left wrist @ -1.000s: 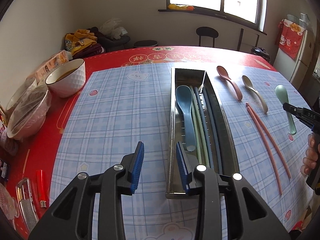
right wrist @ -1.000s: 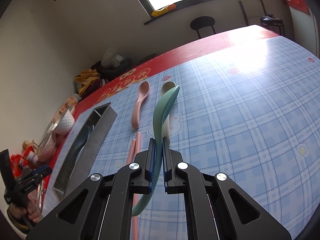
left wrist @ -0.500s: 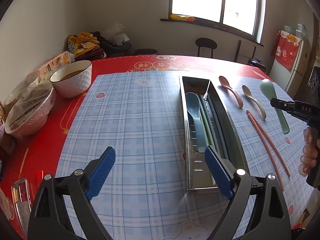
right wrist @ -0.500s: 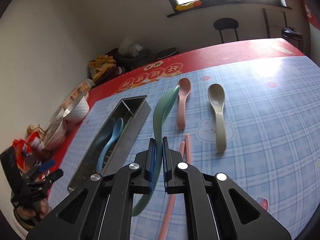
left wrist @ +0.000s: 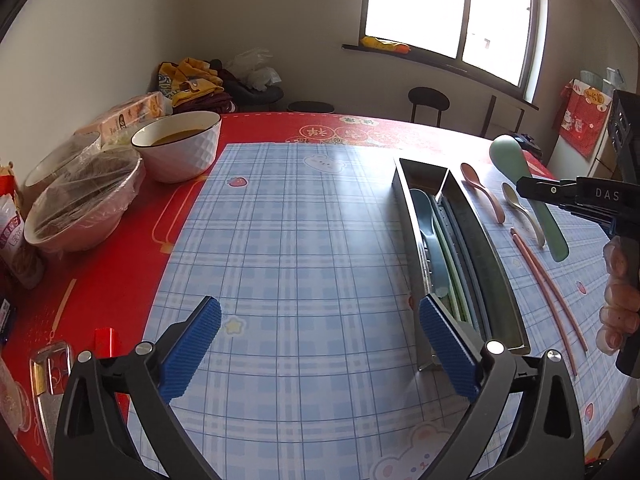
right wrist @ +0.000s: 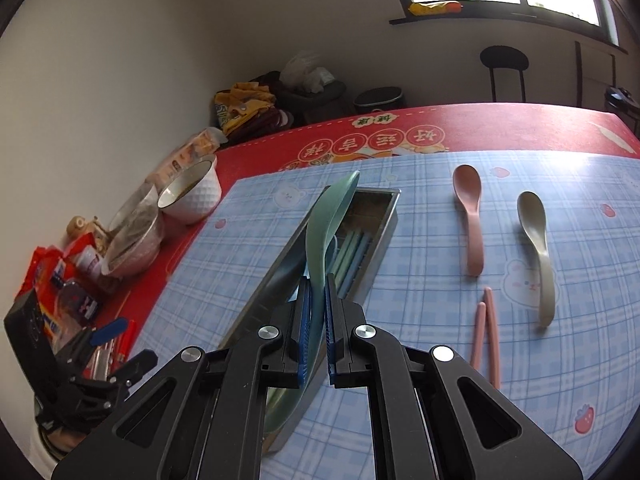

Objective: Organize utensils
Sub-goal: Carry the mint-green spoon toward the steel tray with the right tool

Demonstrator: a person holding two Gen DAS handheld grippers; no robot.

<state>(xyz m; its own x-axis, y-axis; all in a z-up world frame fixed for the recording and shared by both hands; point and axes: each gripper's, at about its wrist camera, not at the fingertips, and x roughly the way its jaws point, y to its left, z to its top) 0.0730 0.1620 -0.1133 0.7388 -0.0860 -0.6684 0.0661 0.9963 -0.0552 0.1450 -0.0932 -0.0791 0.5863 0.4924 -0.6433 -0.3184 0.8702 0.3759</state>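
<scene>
Green spoon (right wrist: pixel 326 232), now above the metal tray (right wrist: pixel 384 216), in clamped right tongs (right wrist: pixel 316 336); left tongs (left wrist: pixel 320 344) newly wide, empty.

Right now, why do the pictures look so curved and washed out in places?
Left wrist view: the fisheye lens bows the long steel utensil tray and darkens the corners; the bright window is blown out. Right wrist view: sun glare whitens the blue checked tablecloth at the far right.

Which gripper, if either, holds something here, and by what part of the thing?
The right gripper holds the green spoon by the middle of its handle, bowl pointing away. The left gripper is open and holds nothing.
</scene>
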